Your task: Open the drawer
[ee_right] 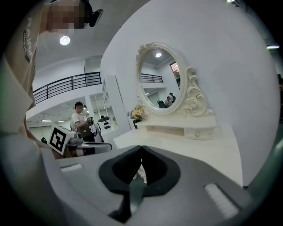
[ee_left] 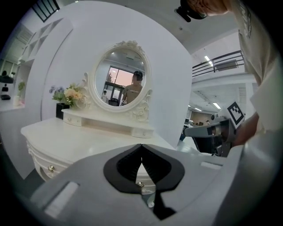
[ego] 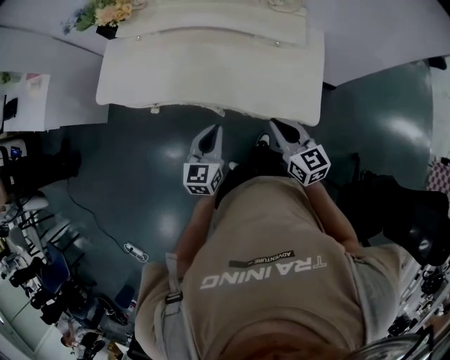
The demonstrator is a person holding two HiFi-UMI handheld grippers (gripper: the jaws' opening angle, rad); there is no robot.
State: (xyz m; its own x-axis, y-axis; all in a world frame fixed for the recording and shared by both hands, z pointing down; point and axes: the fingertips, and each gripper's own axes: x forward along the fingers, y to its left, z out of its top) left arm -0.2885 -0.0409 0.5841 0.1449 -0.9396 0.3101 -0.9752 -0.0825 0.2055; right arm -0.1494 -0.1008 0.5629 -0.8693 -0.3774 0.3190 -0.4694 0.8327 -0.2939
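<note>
The white dressing table [ego: 211, 70] stands ahead of me, its front edge just past both grippers. Its front drawer shows in the left gripper view as a curved white front with a small metal knob [ee_left: 51, 168]; another knob [ee_left: 140, 184] shows through the gap under the jaws. My left gripper [ego: 213, 129] [ee_left: 141, 146] is shut and empty, a short way in front of the table edge. My right gripper [ego: 280, 125] [ee_right: 141, 148] is shut too, with nothing in it, level with the left one. Neither touches the table.
An oval mirror [ee_left: 121, 79] and a shelf with small drawers [ee_right: 199, 132] stand at the table's back, with flowers [ego: 105, 14] at its left end. A power strip and cable [ego: 136, 251] lie on the dark floor to the left. Equipment crowds both sides.
</note>
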